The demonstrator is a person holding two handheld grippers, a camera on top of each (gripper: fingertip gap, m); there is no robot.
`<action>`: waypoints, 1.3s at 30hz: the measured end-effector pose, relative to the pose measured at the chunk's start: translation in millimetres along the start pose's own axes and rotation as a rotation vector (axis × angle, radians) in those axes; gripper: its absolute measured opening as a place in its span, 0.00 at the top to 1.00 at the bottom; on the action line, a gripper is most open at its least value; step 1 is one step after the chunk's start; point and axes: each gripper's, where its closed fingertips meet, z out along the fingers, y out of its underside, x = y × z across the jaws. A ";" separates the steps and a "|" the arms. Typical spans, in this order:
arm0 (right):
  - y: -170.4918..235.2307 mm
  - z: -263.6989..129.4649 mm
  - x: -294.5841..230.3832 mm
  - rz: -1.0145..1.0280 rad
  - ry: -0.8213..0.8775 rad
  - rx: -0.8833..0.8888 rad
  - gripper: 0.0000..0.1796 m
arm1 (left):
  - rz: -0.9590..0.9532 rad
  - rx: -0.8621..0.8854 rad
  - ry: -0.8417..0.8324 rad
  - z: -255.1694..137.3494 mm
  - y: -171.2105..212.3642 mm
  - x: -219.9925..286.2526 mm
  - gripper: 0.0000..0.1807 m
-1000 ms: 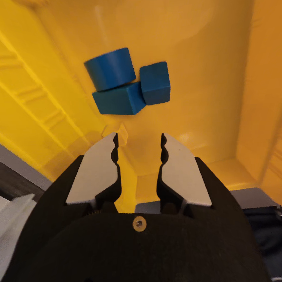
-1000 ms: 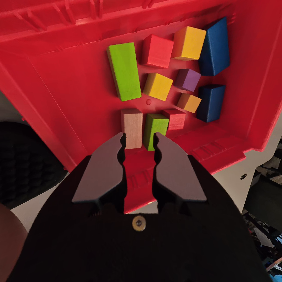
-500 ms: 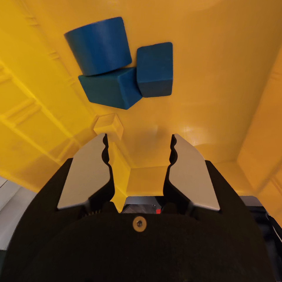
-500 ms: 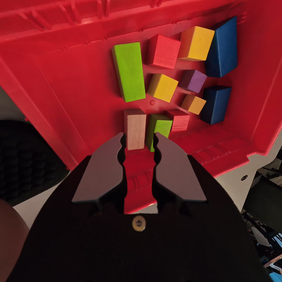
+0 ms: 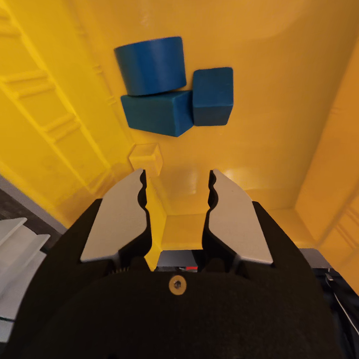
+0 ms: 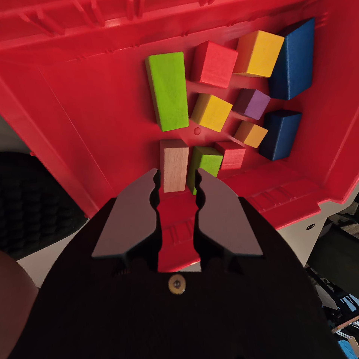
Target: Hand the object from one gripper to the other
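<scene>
In the left wrist view my left gripper (image 5: 176, 172) is open and empty above a yellow bin (image 5: 272, 97). In the bin lie a blue cylinder (image 5: 151, 65), a blue long block (image 5: 157, 113), a blue cube (image 5: 212, 96) and a small yellow cube (image 5: 145, 161) just ahead of the left fingertip. In the right wrist view my right gripper (image 6: 177, 171) is open and empty over a red bin (image 6: 87, 106). A plain wooden block (image 6: 174, 165) and a small green block (image 6: 206, 163) lie just beyond its fingertips.
The red bin also holds a long green block (image 6: 169, 91), red blocks (image 6: 213, 64), yellow blocks (image 6: 211, 112), a purple block (image 6: 252, 104) and two dark blue blocks (image 6: 291, 60). A black textured object (image 6: 29, 204) lies left of the red bin, on a white table (image 6: 291, 223).
The left gripper opened wider, dipped toward the blue blocks, then drew back a little. The right gripper shifted slightly left over the red bin, its opening unchanged.
</scene>
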 end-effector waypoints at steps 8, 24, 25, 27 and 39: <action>0.4 2.1 -2.1 -0.003 -0.014 -0.011 0.81 | 0.036 -0.032 0.048 4.3 2.3 17.1 0.65; 2.3 2.6 -3.0 0.001 -0.020 -0.016 0.81 | 0.022 0.041 0.033 -6.7 -4.6 11.2 0.68; 2.6 2.7 -3.4 0.002 -0.022 -0.017 0.81 | 0.021 0.028 0.037 -3.6 -4.3 10.7 0.68; 2.8 2.7 -3.9 0.002 -0.024 -0.017 0.81 | 0.025 0.003 0.041 1.9 -2.9 9.6 0.68; 4.7 5.5 -6.2 0.004 -0.039 -0.031 0.82 | 0.026 -0.073 0.056 19.6 1.5 5.4 0.76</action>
